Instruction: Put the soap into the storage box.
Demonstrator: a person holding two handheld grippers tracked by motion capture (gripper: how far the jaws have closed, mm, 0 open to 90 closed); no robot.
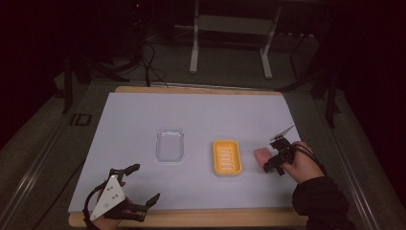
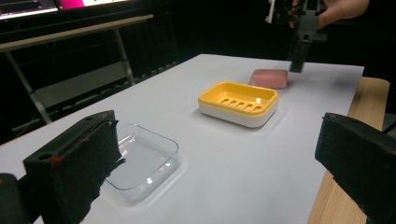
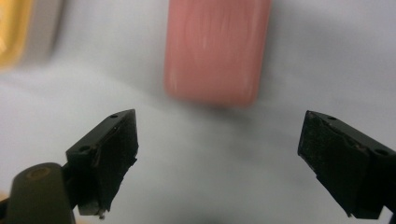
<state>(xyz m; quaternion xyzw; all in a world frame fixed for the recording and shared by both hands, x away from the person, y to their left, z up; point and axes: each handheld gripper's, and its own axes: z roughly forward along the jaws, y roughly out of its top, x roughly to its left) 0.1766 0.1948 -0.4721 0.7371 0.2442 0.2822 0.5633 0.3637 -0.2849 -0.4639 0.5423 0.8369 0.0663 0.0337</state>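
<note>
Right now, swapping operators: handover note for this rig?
Right gripper: open, hovering by the pink soap, jaws spread wider than the bar, not touching it.
Left gripper: open, holding nothing, near the table's front left corner.
Soap lies flat on the white mat, just right of the yellow soap dish. Clear lid sits left of the dish.
Done: nothing gripped yet; the dish holds nothing.
Left, probably: close on the soap, lift it, set it in the dish; the lid may go on after.

one pink soap bar (image 1: 261, 156), one yellow soap dish (image 1: 227, 157), one lid (image 1: 170, 144) (clear).
</note>
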